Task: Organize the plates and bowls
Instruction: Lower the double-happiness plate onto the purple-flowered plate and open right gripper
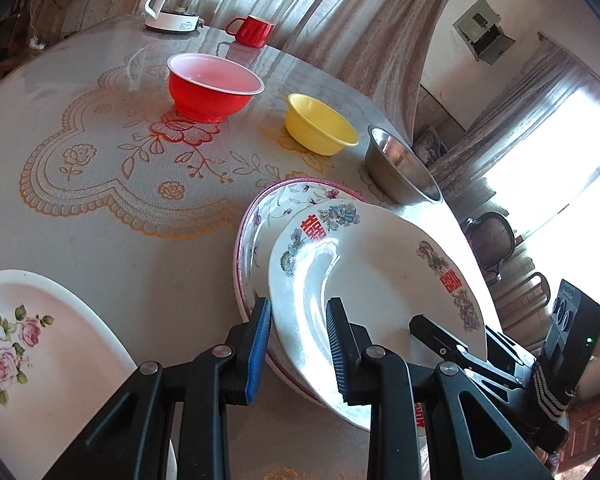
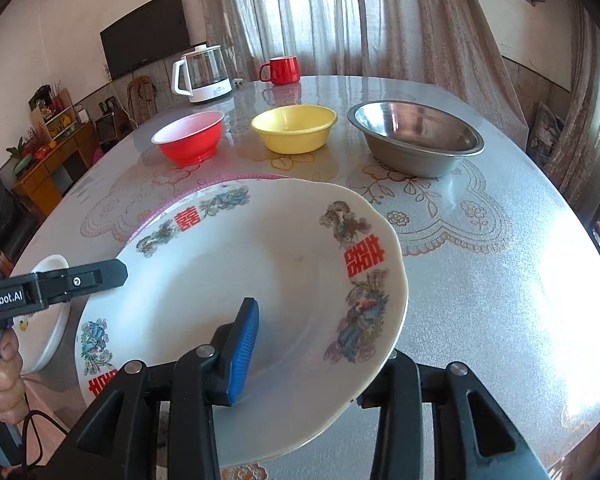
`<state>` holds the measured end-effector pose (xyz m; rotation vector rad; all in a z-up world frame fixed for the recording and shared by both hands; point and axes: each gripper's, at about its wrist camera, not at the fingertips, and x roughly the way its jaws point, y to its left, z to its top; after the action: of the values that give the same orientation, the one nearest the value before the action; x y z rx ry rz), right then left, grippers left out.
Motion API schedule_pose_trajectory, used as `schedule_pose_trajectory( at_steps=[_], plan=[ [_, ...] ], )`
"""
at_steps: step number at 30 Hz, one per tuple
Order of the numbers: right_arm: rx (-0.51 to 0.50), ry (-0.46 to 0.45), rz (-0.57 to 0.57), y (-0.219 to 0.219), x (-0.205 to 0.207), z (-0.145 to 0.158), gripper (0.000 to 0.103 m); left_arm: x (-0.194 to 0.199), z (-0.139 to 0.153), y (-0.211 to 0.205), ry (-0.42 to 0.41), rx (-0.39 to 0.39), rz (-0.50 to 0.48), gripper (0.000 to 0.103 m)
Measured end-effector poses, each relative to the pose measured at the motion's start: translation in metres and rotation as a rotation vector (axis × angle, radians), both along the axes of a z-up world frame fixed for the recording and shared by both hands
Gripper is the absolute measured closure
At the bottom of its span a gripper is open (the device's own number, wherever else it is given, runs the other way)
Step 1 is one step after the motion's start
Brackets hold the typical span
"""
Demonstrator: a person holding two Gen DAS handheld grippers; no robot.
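Grippers flank white dragon-patterned plate (image 2: 236, 280), tilted over pink-rimmed floral plate (image 1: 276, 204): left gripper (image 1: 300, 344) pinches its near rim, right gripper (image 2: 312, 364) straddles the opposite rim, fingers spread.

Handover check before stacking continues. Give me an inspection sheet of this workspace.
Surface: round table, patterned clear cover, glare at right.
Job's things: dragon plate tilted over pink-rimmed plate; rose plate beside; red bowl, yellow bowl, steel bowl in a row.
Clutter: kettle, red mug at far edge.
Grippers: left gripper shut on dragon plate's rim; right gripper open, astride the opposite rim.
Cables: black cable below left hand.
Surroundings: curtains, wall television, cluttered cabinet.
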<state>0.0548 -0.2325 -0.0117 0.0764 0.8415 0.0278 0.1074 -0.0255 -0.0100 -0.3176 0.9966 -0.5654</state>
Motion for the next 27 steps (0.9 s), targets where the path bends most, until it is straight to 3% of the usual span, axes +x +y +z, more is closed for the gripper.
schedule_pose_trajectory(
  at_steps=[4,7,11,18,21,27],
  plan=[
    [-0.023,0.009,0.014,0.003,0.001,0.001,0.056,-0.003,0.004,-0.003,-0.034,0.031,0.001,0.075],
    [-0.045,0.018,0.035,0.009,0.002,-0.001,0.053,-0.007,0.009,-0.004,-0.036,-0.008,-0.035,0.075],
    [-0.058,0.017,0.055,0.011,0.002,0.004,0.052,-0.017,0.017,-0.008,-0.085,0.025,-0.041,0.075],
    [-0.077,-0.033,0.048,0.001,-0.009,0.014,0.054,-0.014,0.015,0.000,-0.062,0.052,0.002,0.075],
    [-0.119,-0.039,0.031,0.003,-0.009,0.015,0.054,-0.012,0.018,0.003,-0.069,0.054,0.048,0.070],
    [-0.043,-0.026,-0.012,-0.011,-0.004,0.010,0.054,0.000,0.019,0.007,-0.074,0.064,0.073,0.061]
  ],
)
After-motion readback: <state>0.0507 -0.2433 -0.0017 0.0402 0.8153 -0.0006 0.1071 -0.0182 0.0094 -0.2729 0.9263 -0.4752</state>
